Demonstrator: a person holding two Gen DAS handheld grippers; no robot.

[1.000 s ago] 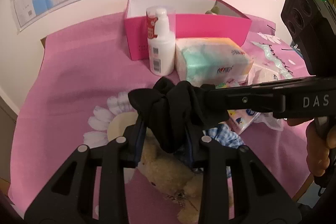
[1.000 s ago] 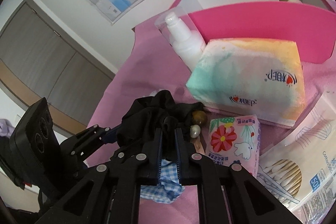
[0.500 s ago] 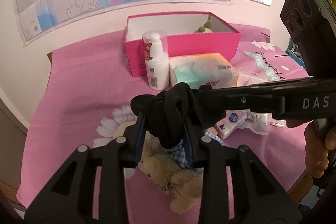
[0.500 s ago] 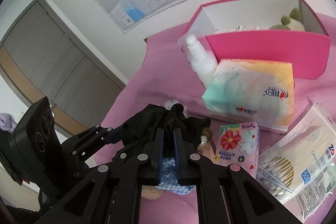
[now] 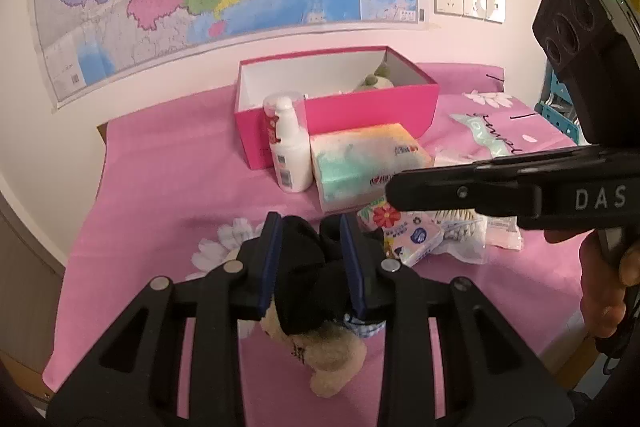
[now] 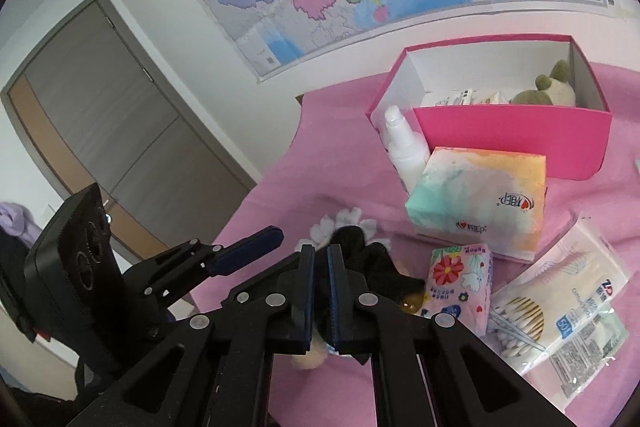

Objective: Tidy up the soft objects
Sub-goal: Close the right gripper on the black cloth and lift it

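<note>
The left tongs [image 5: 310, 259] slant downward over a counter under a pink cloth [image 5: 160, 163], their blue-padded jaws narrowly parted and clamped on a bunched black fabric piece [image 5: 308, 283]. Beneath that fabric hangs a small tan plush bear [image 5: 324, 351] with a scrap of blue checked cloth, lifted clear of the cloth.

The right tongs [image 6: 318, 255] tilt down too, jaws almost fully together. Whether they pinch a fold of the black fabric, which shows just past and right of their tips, cannot be told. In the left wrist view they reach in from the right as a long black bar, with a person's hand [image 5: 604, 291] gripping the handle at the far right edge.

Just right of both tongs lie a floral tissue packet [image 6: 460, 283] and a bag of cotton swabs [image 6: 560, 311]. Beyond them sits a pastel tissue pack [image 5: 364, 163], with a white pump bottle [image 5: 288, 147] touching its left side. Farther back stands an open pink box [image 5: 360, 107] holding a green-eared plush [image 6: 556, 87].
</note>
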